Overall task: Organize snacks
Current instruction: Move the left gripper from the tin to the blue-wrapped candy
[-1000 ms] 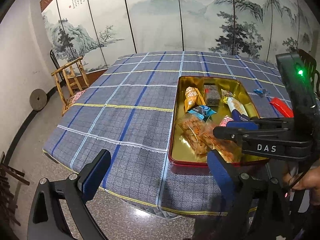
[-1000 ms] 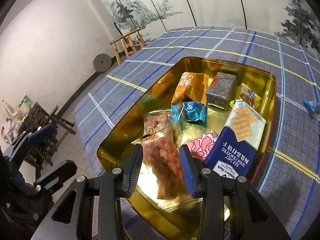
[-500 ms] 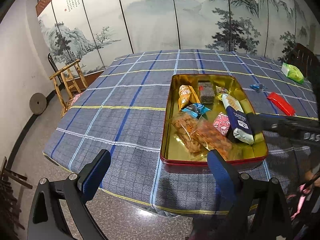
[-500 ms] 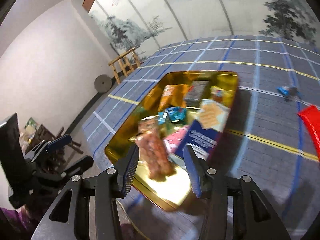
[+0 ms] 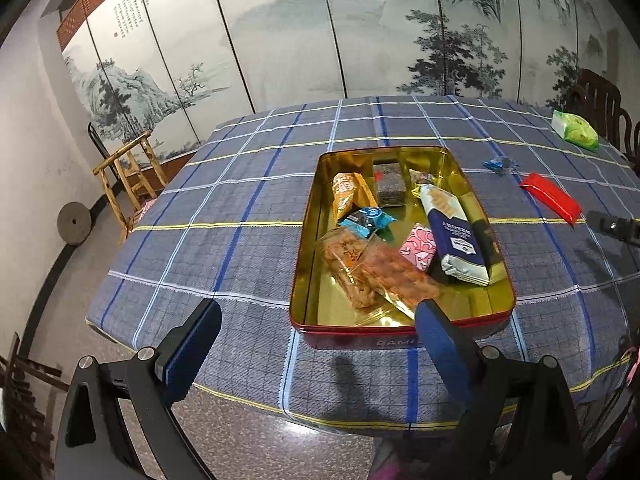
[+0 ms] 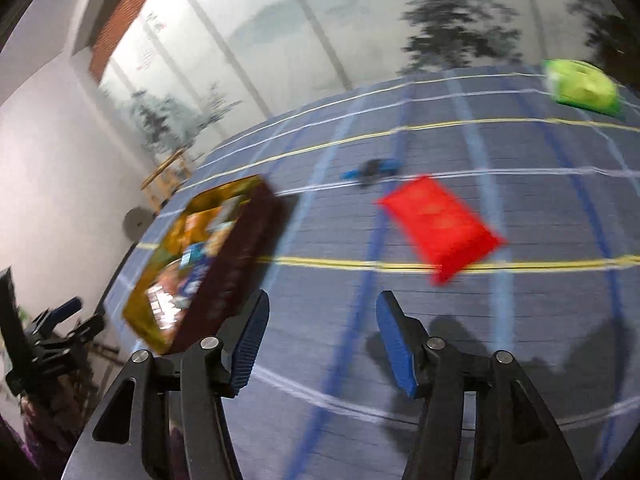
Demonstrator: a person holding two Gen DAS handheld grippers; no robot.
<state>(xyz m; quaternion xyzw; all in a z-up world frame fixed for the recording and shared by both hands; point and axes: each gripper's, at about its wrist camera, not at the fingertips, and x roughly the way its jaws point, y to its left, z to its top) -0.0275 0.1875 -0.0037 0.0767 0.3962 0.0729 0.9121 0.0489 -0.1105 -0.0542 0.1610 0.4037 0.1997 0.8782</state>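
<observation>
A red tin with a gold inside (image 5: 312, 236) sits on the plaid table and holds several snack packs, among them a navy cracker pack (image 5: 456, 232). A red pack (image 5: 550, 197), a small blue candy (image 5: 496, 164) and a green bag (image 5: 574, 130) lie loose on the cloth to its right. My left gripper (image 5: 316, 340) is open and empty, near the tin's front edge. My right gripper (image 6: 322, 328) is open and empty over bare cloth, with the red pack (image 6: 438, 226) just ahead, the candy (image 6: 372, 168) and green bag (image 6: 582, 86) beyond, and the tin (image 6: 240, 248) to its left.
The table (image 5: 224, 216) is covered by a blue plaid cloth. A wooden chair (image 5: 132, 172) stands off its left side and a dark chair (image 5: 600, 100) at the far right. A painted folding screen (image 5: 360, 28) lines the back wall.
My right gripper has swung right, away from the tin, and now faces the red pack; its view is blurred. It has left the left wrist view almost wholly. The left gripper has barely moved.
</observation>
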